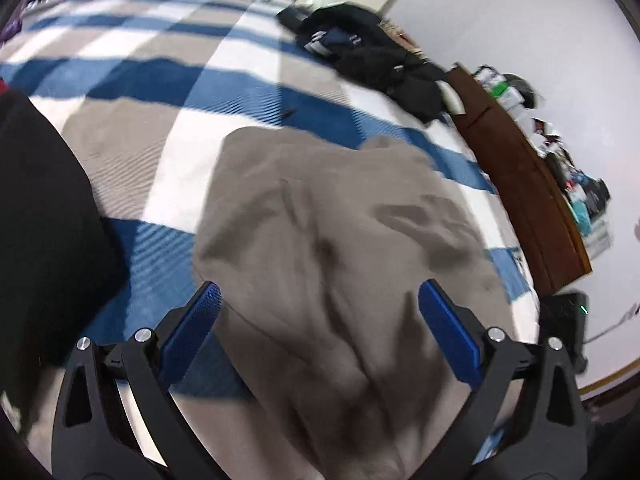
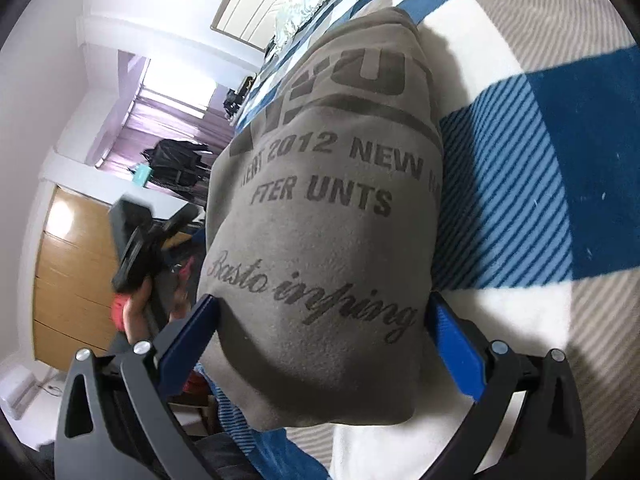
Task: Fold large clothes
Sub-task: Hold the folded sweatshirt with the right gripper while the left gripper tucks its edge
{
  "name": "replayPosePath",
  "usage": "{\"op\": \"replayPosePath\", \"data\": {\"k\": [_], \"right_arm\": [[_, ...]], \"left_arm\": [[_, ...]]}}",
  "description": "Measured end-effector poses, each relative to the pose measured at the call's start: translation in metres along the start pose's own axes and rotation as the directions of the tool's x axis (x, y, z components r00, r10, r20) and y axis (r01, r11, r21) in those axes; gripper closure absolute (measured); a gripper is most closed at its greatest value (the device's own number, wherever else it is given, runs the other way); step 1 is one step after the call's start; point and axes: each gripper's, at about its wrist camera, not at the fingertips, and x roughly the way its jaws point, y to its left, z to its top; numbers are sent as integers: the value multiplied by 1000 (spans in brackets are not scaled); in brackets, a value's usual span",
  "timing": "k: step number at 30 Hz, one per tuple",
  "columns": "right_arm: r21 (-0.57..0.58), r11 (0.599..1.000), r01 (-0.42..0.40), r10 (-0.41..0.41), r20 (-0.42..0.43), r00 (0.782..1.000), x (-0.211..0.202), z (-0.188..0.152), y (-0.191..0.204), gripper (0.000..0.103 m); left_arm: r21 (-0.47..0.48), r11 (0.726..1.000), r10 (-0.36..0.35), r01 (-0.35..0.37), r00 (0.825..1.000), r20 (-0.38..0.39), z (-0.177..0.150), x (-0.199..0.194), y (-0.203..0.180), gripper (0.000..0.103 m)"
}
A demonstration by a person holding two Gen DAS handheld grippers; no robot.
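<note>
A taupe sweatshirt [image 1: 328,248] with dark printed lettering lies rumpled on the blue, white and beige checked bedspread [image 1: 140,80]. My left gripper [image 1: 320,312] is open just above its near part, blue pads [image 1: 192,328] on either side of the cloth. In the right wrist view the same sweatshirt [image 2: 328,208] lies folded into a long bundle with the print facing up. My right gripper [image 2: 320,320] is open, its blue pads [image 2: 456,344] straddling the bundle's near end. The left gripper [image 2: 136,248] shows at the left of this view, held in a hand off the bed's edge.
A pile of dark clothes [image 1: 368,56] lies at the far side of the bed. A brown wooden headboard shelf [image 1: 520,184] with small items runs along the right. A black garment [image 1: 40,220] lies at the left. A wooden cabinet [image 2: 68,280] and purple curtains [image 2: 160,128] stand beyond the bed.
</note>
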Motion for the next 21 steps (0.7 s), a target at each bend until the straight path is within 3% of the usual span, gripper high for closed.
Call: {"op": "replayPosePath", "data": {"k": [4,7,12,14,18,21], "right_arm": [[-10,1000,6,-6,-1,1000,2,-2,2,4],[-21,1000,-4,4,-25,1000,2,-1,0,4],[-29,1000,-5,3,-47,999,5,7,7,4],[-28,1000,-9,8,-51,999,5,6,5,4],[-28,999,-21,19,-57,998,5,4,1,4],[-18,999,-34,33,-60,998,4,3,-2,4]], "left_arm": [[-93,984,-161,152,982,-97,21,39,20,6],[-62,993,-112,104,985,-133,28,56,25,6],[-42,999,18,-19,999,-31,45,42,37,6],[-51,998,39,-41,998,-42,50,40,47,6],[-126,991,-68,53,990,-124,49,61,67,6],[-208,963,-199,172,973,-116,48,76,75,6]]}}
